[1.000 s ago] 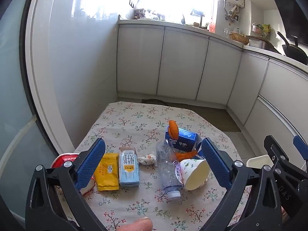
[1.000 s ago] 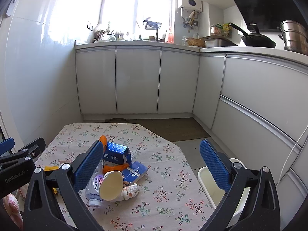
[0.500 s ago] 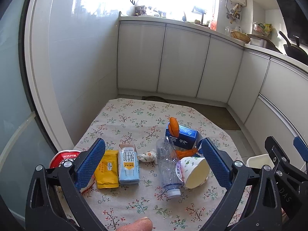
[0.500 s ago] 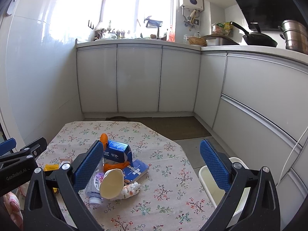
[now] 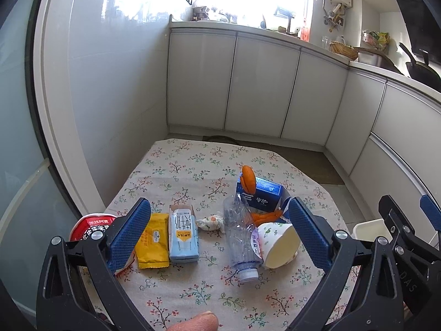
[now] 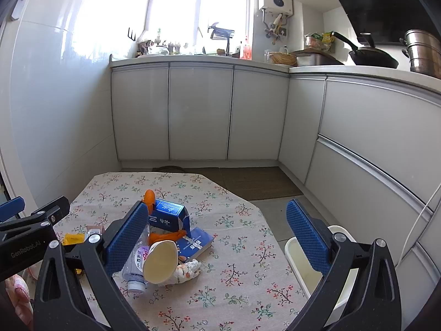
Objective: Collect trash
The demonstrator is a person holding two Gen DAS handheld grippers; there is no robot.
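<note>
Both my left gripper (image 5: 219,227) and right gripper (image 6: 217,235) hang spread, empty. I advise pinching the paper cup (image 6: 161,262) rim first, then the white bin (image 6: 300,262).

The tablecloth (image 5: 176,171) in the middle of the frame looks like soft, matt cloth with small flowers; the bottle (image 5: 239,237) is clear, crinkled plastic; the cup (image 5: 278,244) beside it looks like smooth paper; the yellow packet (image 5: 153,240) at lower left is shiny; the blue carton (image 5: 263,195) looks like smooth card; the left gripper (image 5: 217,230) has bumpy blue pads on matt black plastic; the cabinet doors (image 6: 198,115) are smooth and a bit glossy; the pot (image 6: 423,52) at upper right is shiny metal.
</note>
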